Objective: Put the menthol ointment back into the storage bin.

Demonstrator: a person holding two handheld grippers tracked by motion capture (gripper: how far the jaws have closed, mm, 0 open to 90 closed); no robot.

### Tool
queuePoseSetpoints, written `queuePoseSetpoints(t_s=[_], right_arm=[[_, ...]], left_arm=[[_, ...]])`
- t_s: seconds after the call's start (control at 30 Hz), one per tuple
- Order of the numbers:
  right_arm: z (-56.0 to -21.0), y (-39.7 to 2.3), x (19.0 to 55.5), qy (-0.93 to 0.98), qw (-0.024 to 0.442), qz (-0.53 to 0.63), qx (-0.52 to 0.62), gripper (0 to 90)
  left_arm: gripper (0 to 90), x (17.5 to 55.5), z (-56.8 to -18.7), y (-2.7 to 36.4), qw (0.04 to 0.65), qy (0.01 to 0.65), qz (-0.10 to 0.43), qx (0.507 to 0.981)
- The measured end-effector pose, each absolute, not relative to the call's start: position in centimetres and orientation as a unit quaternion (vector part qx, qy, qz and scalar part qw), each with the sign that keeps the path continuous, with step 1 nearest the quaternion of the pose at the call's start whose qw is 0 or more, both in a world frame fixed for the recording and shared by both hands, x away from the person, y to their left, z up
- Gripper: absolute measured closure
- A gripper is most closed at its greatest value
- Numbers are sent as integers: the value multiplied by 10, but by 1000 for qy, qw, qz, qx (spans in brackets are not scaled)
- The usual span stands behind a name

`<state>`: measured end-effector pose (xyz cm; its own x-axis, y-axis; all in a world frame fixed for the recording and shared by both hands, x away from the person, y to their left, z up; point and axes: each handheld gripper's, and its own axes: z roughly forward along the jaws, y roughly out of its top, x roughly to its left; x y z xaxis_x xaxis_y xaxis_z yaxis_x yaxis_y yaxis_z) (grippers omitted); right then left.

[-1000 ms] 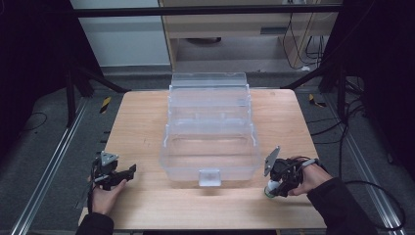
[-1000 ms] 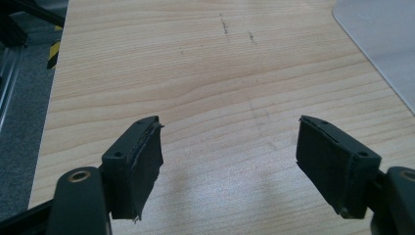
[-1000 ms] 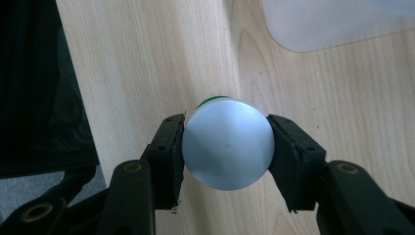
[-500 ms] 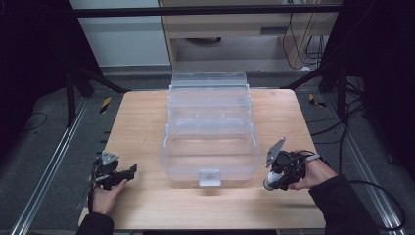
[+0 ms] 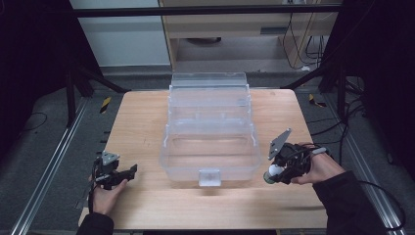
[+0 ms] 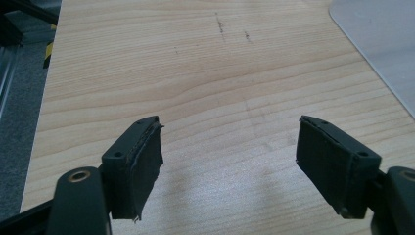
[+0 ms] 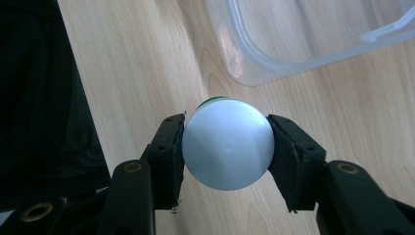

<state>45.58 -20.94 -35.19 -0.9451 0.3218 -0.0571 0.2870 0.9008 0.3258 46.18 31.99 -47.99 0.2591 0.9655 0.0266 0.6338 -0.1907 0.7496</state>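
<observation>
While the left gripper [image 6: 227, 166] gapes empty, the right gripper [image 7: 226, 147] clamps one white-capped bottle [image 7: 227, 149].

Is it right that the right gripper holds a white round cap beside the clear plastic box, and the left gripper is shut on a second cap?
Not fully. The left gripper is open and holds nothing; the left gripper view shows bare table between its jaws. The right gripper does hold the white cap beside the clear box.

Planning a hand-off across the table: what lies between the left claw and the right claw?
In the high view, the clear plastic box sits between the left claw and the right claw.
</observation>
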Motion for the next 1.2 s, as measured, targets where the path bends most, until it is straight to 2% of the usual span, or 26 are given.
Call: queuePoseSetpoints(t_s=[1.2], right_arm=[[-296,-184,484,973,61,169,143,505]], left_arm=[[248,462,-479,320,319,550,259,727]])
